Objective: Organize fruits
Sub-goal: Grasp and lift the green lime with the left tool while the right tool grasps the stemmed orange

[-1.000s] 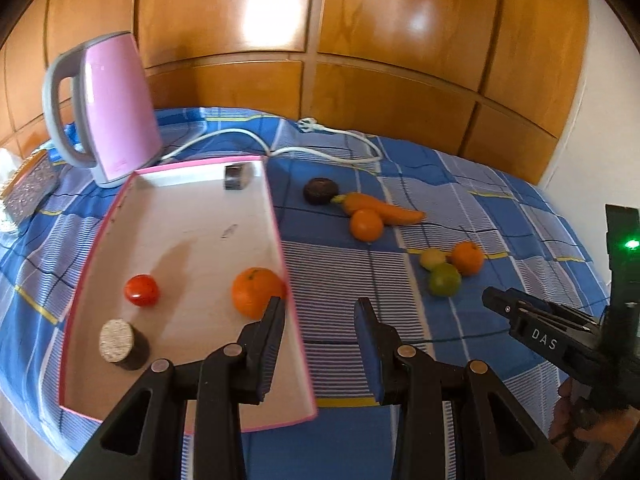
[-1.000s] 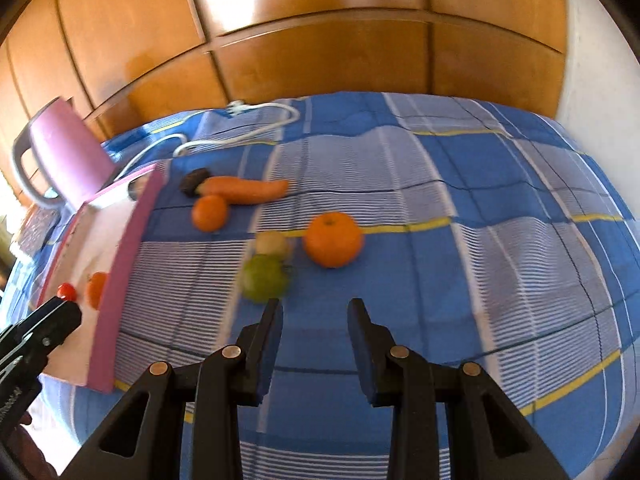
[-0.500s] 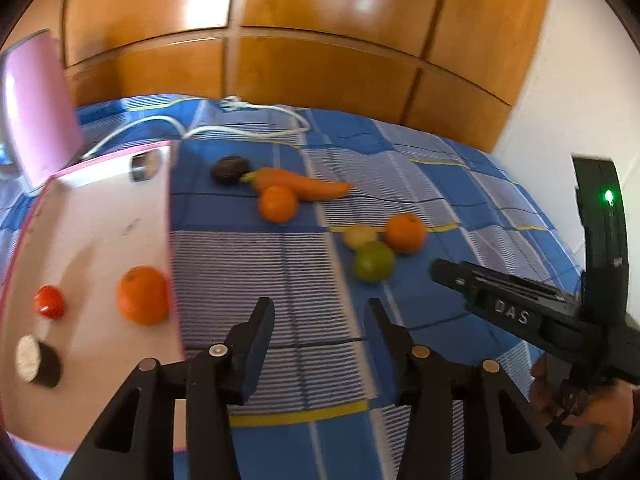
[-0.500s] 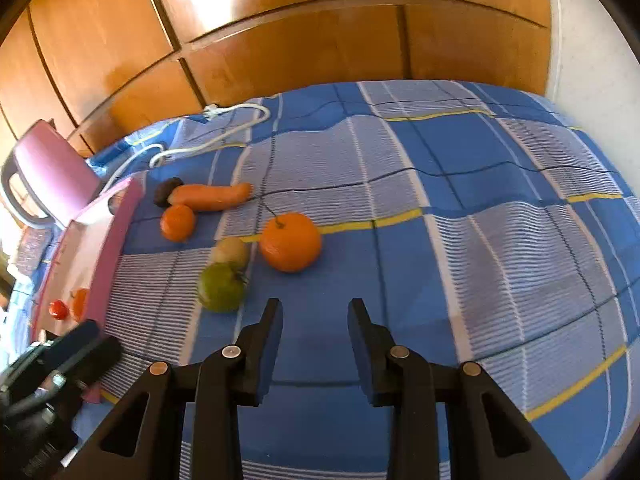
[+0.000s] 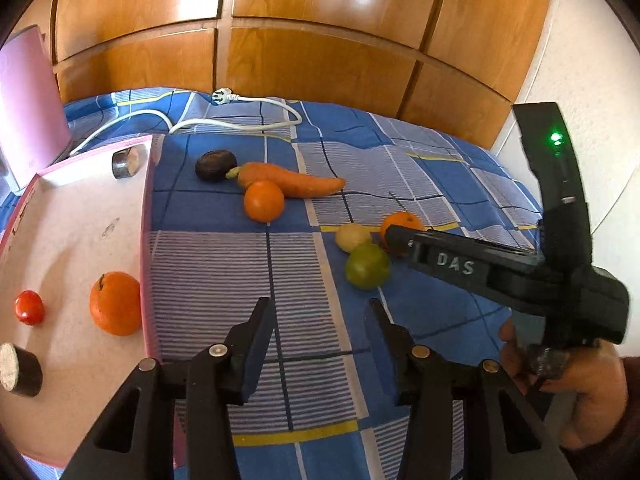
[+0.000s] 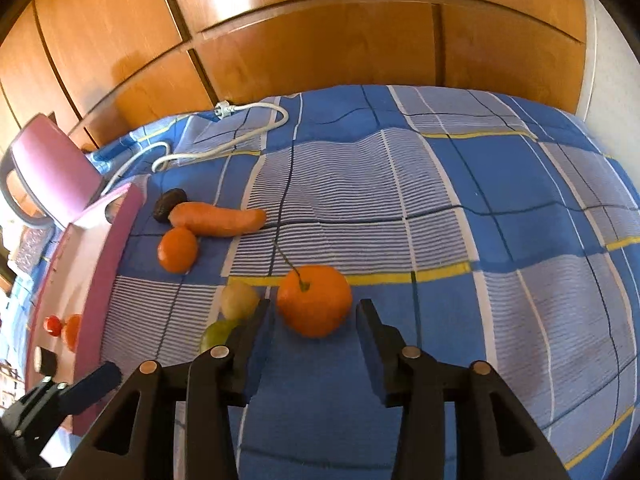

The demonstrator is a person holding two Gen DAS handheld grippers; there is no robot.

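The stemmed orange (image 6: 314, 306) lies on the blue checked bed (image 6: 520, 200), and the right gripper (image 6: 316, 318) has closed in on it: a second ago the fruit sat well ahead of the fingers, now it sits just between the fingertips. The jaws are opening as they come, and the pads do not yet press on the orange, so nothing is grasped. In the left view the same gripper's tip hides part of that orange (image 5: 402, 222).

Just to its left lie a small yellow fruit (image 6: 239, 300) and a green fruit (image 6: 218, 334), the green one partly behind the right gripper's left finger. Farther off, near the tray, are a second orange (image 6: 178, 250), a carrot (image 6: 218, 220) and a dark fruit (image 6: 166, 204).

The left gripper (image 5: 318, 344) has swung away from the pink-rimmed tray (image 5: 146, 240) toward the loose fruit; it has widened and now hangs released over bare cloth, holding nothing. The tray already carries an orange (image 5: 115, 303), a tomato (image 5: 29, 307) and two dark cylinders (image 5: 18, 370).

This suggests the sorting is partly done, with the stemmed orange likely next to go. The neighbouring yellow fruit sits close to the left finger and could get nudged as the jaws close.
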